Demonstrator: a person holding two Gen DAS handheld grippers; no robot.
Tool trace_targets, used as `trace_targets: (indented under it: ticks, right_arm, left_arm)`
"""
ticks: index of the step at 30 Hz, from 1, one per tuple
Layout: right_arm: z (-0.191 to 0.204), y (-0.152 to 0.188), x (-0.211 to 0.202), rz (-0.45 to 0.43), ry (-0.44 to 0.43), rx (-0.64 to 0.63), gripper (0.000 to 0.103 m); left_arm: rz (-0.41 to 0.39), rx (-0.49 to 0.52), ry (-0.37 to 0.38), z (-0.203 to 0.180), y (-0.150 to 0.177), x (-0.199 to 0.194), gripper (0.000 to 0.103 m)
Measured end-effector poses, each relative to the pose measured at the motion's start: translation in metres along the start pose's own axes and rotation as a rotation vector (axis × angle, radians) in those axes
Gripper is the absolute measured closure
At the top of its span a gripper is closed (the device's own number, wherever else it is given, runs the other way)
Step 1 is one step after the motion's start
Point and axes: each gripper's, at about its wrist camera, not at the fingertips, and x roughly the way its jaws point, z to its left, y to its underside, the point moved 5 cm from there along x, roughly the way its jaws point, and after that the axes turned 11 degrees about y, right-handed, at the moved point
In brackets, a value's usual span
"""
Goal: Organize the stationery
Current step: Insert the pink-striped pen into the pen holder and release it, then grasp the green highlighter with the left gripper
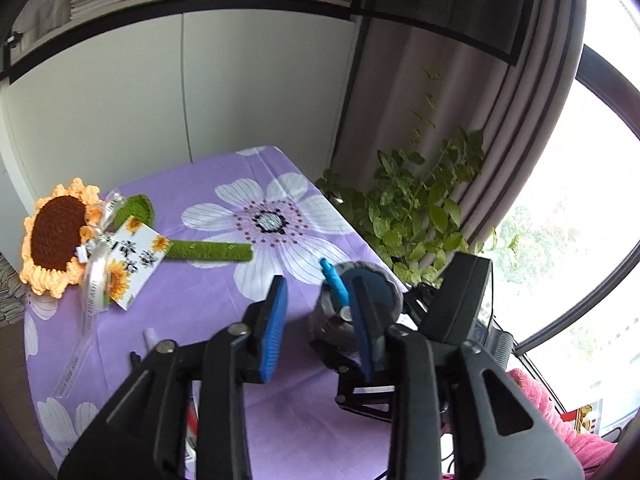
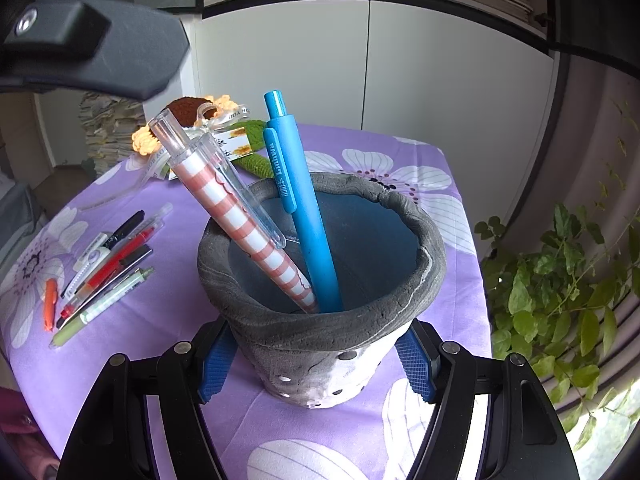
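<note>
Right wrist view: right tool (image 2: 316, 364) braces the grey pen pot (image 2: 320, 280) at centre, blue pen (image 2: 298, 200) and striped pen (image 2: 240, 216) inside. Left tool (image 1: 320, 320) hangs open, empty. Loose pens (image 2: 100, 268) wait left; lift one singly, drop tip-first.

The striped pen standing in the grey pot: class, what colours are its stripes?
Red-orange and white bands on the striped pen, clearest in the right wrist view.
</note>
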Motion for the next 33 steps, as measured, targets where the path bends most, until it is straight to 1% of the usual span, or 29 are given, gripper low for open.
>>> trace_targets:
  ticks: [1,3,4,6,8,9,10,13,15,18,22,23,24,25,28,31,33]
  right_arm:
    - [0.000,0.000,0.000,0.000,0.000,0.000,0.031]
    - [0.000,0.000,0.000,0.000,0.000,0.000,0.031]
    - [0.000,0.000,0.000,0.000,0.000,0.000,0.031]
    - [0.000,0.000,0.000,0.000,0.000,0.000,0.031]
    - [0.000,0.000,0.000,0.000,-0.001,0.001,0.031]
    - [0.000,0.000,0.000,0.001,-0.001,0.001,0.031]
    - [0.000,0.000,0.000,0.000,-0.001,0.001,0.031]
    - [0.000,0.000,0.000,0.001,-0.001,0.002,0.031]
    - [0.001,0.000,0.000,0.001,-0.001,0.003,0.031]
    - [0.001,0.000,0.000,0.002,-0.001,0.003,0.031]
    - [0.000,0.000,0.000,0.001,-0.002,0.002,0.031]
    - [0.000,0.000,0.000,0.002,-0.002,0.003,0.031]
    - [0.000,0.000,-0.001,0.002,-0.003,0.003,0.031]
    - [0.000,0.000,0.000,0.001,-0.002,0.003,0.031]
    - [0.000,0.000,0.000,0.001,-0.002,0.003,0.031]
    - [0.000,0.000,0.000,0.001,-0.003,0.003,0.031]
    - [-0.001,0.000,0.000,0.001,-0.003,0.003,0.031]
  left_arm:
    - [-0.030,-0.013,-0.022,0.008,-0.002,-0.009,0.043]
    - [-0.073,-0.044,-0.067,0.027,-0.001,-0.024,0.033]
    - [-0.077,-0.060,-0.086,0.036,0.003,-0.029,0.032]
    - [-0.035,-0.091,-0.112,0.052,0.017,-0.027,0.032]
    - [0.036,-0.110,-0.126,0.063,0.036,-0.016,0.034]
    - [0.067,-0.111,-0.128,0.065,0.045,-0.011,0.039]
    - [0.096,-0.108,-0.123,0.066,0.055,-0.005,0.050]
    - [0.180,-0.096,-0.096,0.065,0.077,0.012,0.066]
    - [0.220,-0.081,-0.101,0.065,0.089,0.022,0.067]
    - [0.256,-0.054,-0.125,0.066,0.100,0.030,0.067]
    - [0.292,-0.068,-0.120,0.074,0.108,0.040,0.068]
    - [0.299,-0.075,-0.118,0.076,0.110,0.043,0.070]
    - [0.310,-0.084,-0.110,0.079,0.111,0.046,0.080]
    - [0.324,-0.094,-0.104,0.081,0.112,0.050,0.088]
    - [0.343,-0.108,-0.132,0.088,0.117,0.054,0.089]
    - [0.336,-0.100,-0.150,0.089,0.116,0.050,0.088]
    - [0.332,-0.088,-0.161,0.089,0.114,0.048,0.087]
